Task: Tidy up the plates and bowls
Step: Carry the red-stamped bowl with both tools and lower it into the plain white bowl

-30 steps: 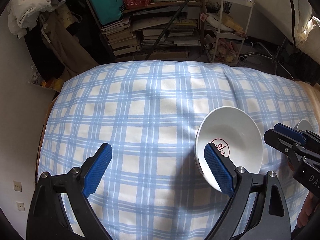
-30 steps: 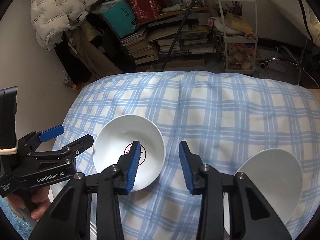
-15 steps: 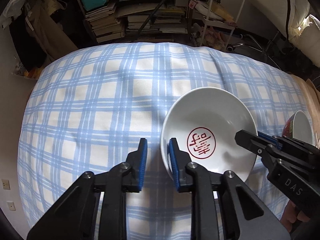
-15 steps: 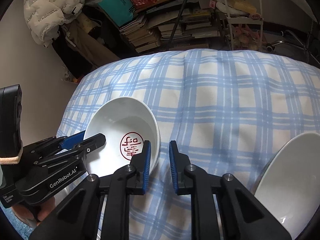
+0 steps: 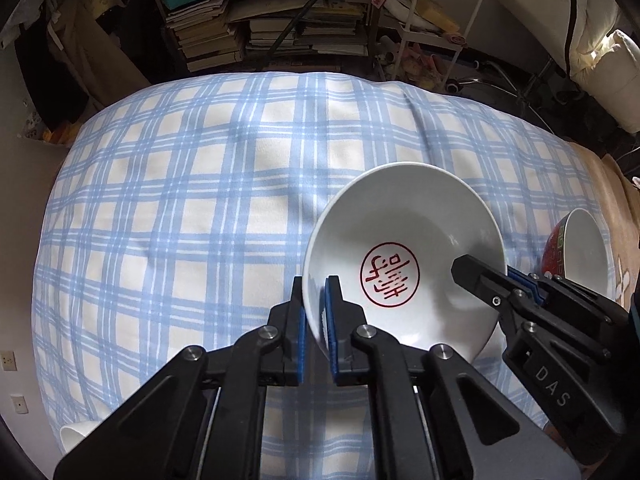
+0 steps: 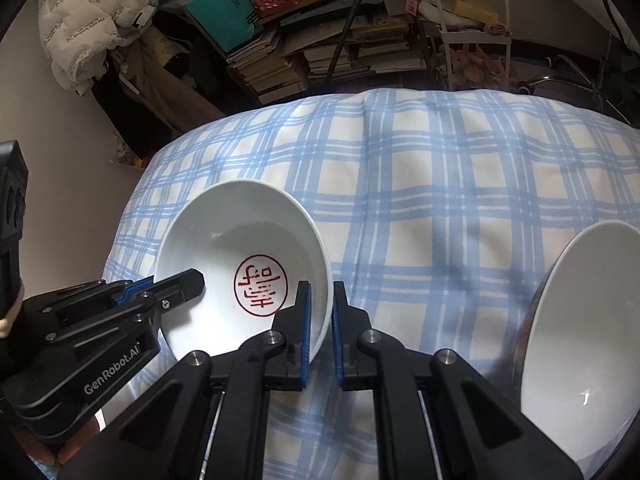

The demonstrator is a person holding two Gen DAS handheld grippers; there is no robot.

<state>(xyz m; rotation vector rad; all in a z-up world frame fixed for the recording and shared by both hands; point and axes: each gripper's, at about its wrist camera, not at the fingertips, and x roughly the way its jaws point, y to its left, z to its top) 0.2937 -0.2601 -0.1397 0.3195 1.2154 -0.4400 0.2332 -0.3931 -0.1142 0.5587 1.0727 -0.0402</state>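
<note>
A white bowl with a red seal mark (image 5: 404, 248) (image 6: 240, 248) sits over the blue-checked cloth (image 5: 180, 200). My left gripper (image 5: 314, 312) is shut on its left rim. My right gripper (image 6: 319, 312) is shut on its right rim. Each gripper shows in the other's view, the right one (image 5: 480, 276) and the left one (image 6: 176, 286). A second white bowl (image 6: 580, 340) lies at the right. In the left wrist view it shows a red patterned outside (image 5: 584, 248).
The cloth (image 6: 460, 184) covers a table. A white object (image 5: 76, 434) peeks out at its near left corner. Behind the table stand shelves of stacked books (image 5: 280, 20) and a white wire rack (image 5: 432, 12). A white jacket (image 6: 84, 12) hangs at the back left.
Both grippers went from open to shut on opposite rims of the seal-marked bowl. Both cameras have come closer to the bowl.
</note>
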